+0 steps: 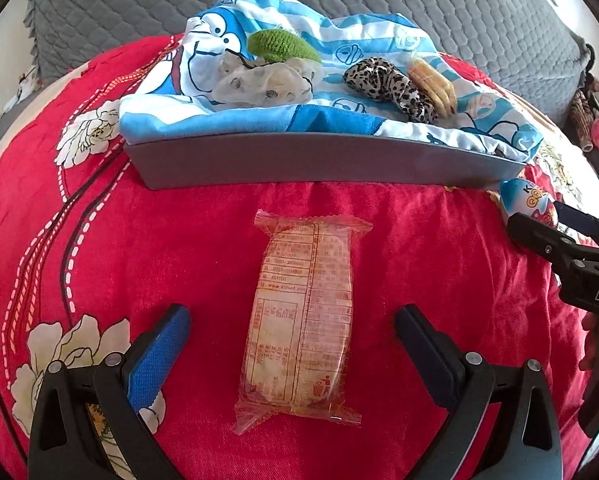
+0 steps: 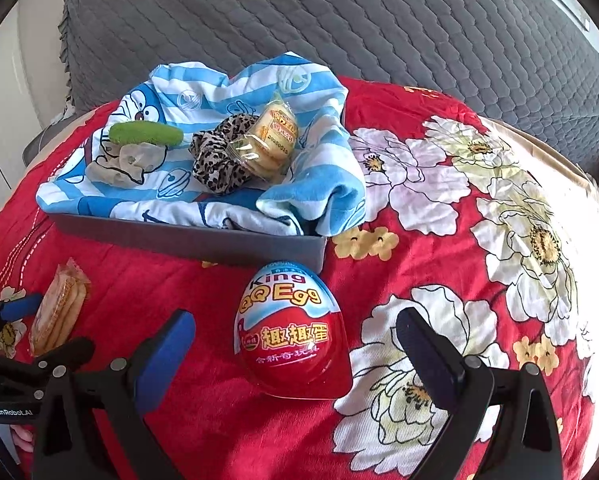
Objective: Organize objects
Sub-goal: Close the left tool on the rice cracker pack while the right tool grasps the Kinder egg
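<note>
One wrapped biscuit pack [image 1: 301,320] lies on the red floral bedspread [image 1: 419,248] between the spread fingers of the left hand-held gripper [image 1: 293,330]. One King QQ Egg [image 2: 293,330] sits between the right hand-held gripper [image 2: 295,338], also apart. The grey tray [image 2: 187,236] holds one second biscuit pack [image 2: 269,142] and one leopard scrunchie [image 2: 219,156].

**Background only**

Red floral bedspread [image 2: 439,216] covers the whole work surface, with big white and pale-yellow flowers plus dashed white and dark line patterns on its left side. Behind it, grey quilted cover [image 2: 339,20] with a scale-like stitch and a ruffled left edge. Far right of the left wrist view: small heap of mixed patterned fabric items [image 1: 595,120], too blurred to identify. Pale wall or furniture at left edge.
</note>
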Motion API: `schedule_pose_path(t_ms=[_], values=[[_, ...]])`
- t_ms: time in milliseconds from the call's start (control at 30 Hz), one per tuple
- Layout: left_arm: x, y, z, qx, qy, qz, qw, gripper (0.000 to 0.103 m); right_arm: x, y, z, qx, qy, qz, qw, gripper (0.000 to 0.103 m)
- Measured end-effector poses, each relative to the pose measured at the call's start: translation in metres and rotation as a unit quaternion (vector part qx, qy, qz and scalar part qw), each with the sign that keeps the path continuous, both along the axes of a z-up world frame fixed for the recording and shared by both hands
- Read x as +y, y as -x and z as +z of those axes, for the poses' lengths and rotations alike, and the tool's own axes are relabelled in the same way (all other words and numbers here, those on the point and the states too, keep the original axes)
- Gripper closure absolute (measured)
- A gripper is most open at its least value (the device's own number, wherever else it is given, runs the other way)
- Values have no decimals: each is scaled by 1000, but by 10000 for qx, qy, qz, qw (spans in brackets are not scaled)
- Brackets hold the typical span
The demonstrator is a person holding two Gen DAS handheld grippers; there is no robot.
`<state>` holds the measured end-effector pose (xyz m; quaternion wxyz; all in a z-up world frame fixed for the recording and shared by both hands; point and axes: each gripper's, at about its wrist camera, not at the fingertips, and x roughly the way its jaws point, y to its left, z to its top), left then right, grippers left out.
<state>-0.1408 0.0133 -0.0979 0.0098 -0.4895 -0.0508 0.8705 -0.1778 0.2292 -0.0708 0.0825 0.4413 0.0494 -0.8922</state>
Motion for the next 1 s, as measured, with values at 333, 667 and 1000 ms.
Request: schedule_pose_path(t_ms=[333,667,1000], values=[[-2,1,-1,8,-30,17,10000,1,1,1,-2,-33,-57,-6,10000,2],[-1,6,-2,32,-4,23,10000,1,0,6,-4,-25,-70,-2,10000,2],[-2,12,-4,75,-20,44,10000,1,-2,9,-9,-44,-107,53,9999,3]])
